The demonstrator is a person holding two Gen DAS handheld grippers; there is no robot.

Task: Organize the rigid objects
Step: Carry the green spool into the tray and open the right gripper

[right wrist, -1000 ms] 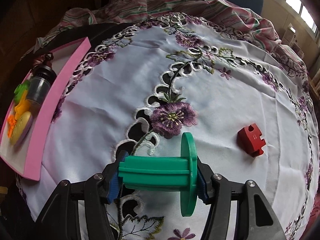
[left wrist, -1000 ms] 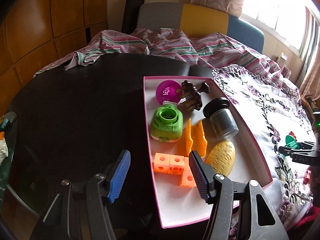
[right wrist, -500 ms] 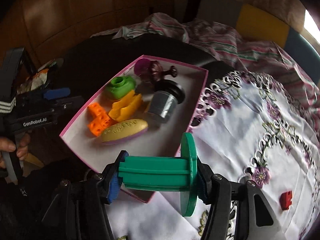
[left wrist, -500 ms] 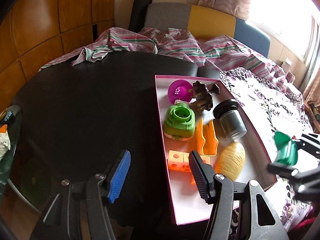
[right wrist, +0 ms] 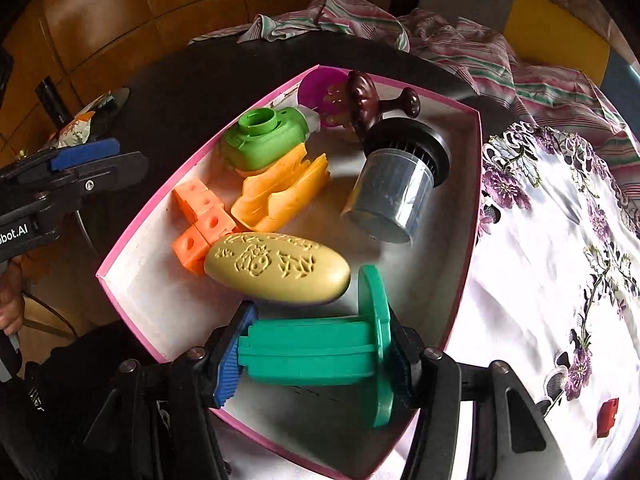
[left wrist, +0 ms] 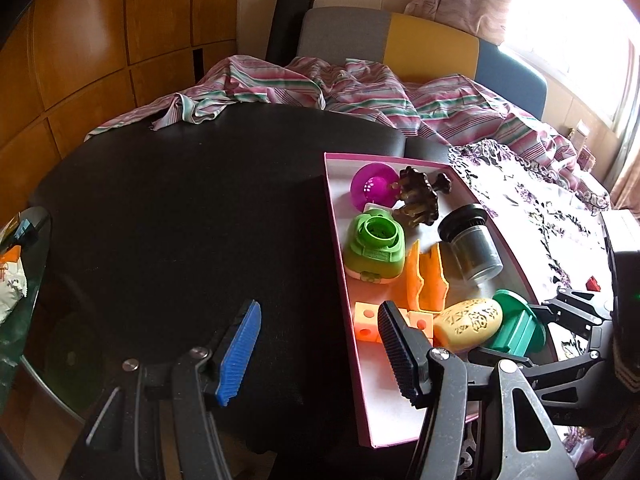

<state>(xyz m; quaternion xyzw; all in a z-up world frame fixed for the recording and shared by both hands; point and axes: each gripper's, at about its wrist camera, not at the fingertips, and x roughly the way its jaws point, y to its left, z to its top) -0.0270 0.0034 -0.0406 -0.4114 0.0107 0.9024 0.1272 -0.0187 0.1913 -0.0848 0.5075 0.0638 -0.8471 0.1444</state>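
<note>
The step in hand looks like the drop-off: the right hand-held gripper (right wrist: 316, 354) is clamped on a green spool-like piece (right wrist: 320, 350), one pad on the end of its ribbed shaft and the other against its round flange, and it hangs over the near corner of the pink-rimmed box (right wrist: 476, 184) that collects the rigid things. The piece lies crosswise between the pads, just above the white floor of the box, with the carved yellow oval (right wrist: 278, 268) just beyond it; whether flange and oval touch cannot be told. Further in lie the orange cubes (right wrist: 200, 224), an orange clip-like part (right wrist: 280, 196), a green toy with a round socket (right wrist: 264, 144), a grey cylinder with a black cap (right wrist: 394, 196), a purple ball (right wrist: 316, 90) and a brown knobbed piece (right wrist: 368, 100). The left hand-held gripper (left wrist: 316, 348) stands open and empty over the dark surface (left wrist: 180, 220) beside the box's left wall, gripping nothing. To my judgement the next move calls for lowering the spool onto the bare floor near this corner, keeping clear of the oval, then parting the pads so it settles without rolling on its flange. A red block (right wrist: 608, 416) sits alone on the embroidered cloth (right wrist: 560, 260) to the right, well apart from the box, and seems the likely next thing to fetch
</note>
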